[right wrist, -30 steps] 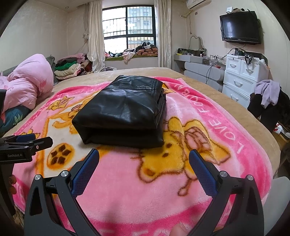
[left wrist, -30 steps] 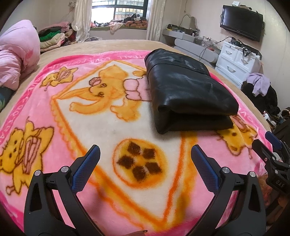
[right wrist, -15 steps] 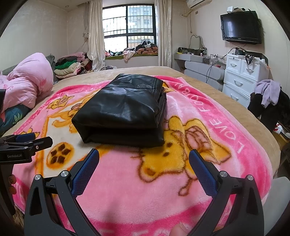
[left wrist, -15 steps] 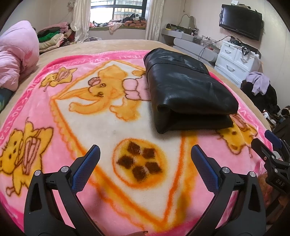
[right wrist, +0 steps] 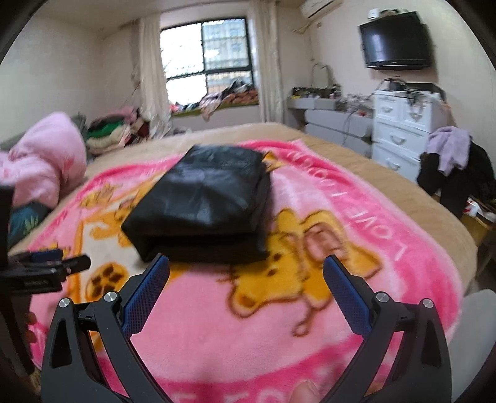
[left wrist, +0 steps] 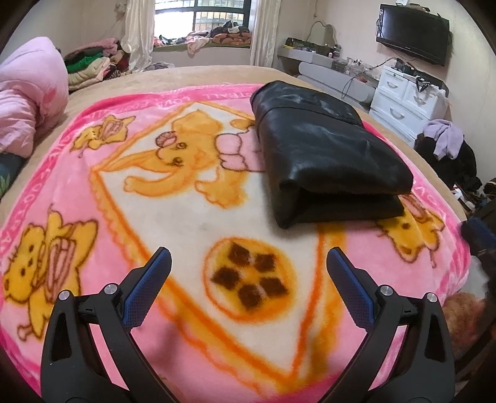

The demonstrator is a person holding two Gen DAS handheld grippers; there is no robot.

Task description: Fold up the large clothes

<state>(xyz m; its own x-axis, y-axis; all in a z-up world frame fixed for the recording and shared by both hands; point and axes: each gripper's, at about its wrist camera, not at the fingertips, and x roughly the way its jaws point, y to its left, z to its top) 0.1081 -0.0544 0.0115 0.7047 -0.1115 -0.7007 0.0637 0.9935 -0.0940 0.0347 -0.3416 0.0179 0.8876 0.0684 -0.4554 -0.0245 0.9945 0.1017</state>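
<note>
Soft daylight from the far window (left wrist: 201, 29) blown out white, soft shadow under the folded black garment (left wrist: 325, 161), left view sharp, right view motion-blurred, fisheye bending, dark vignetted corners

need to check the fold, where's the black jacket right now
The black jacket lies folded on the pink blanket, right of centre in the left wrist view, beside the printed elephant and touching neither tool.

The right gripper (right wrist: 246, 263) now sits higher and tips upward: its view is smeared with motion, more wall and ceiling show, and the folded black leather jacket (right wrist: 204, 204) lies lower in frame, its near edge just behind the blue fingertips (right wrist: 159, 266). In the left wrist view, the right gripper (left wrist: 479, 237) at the right edge is blurred and raised.
</note>
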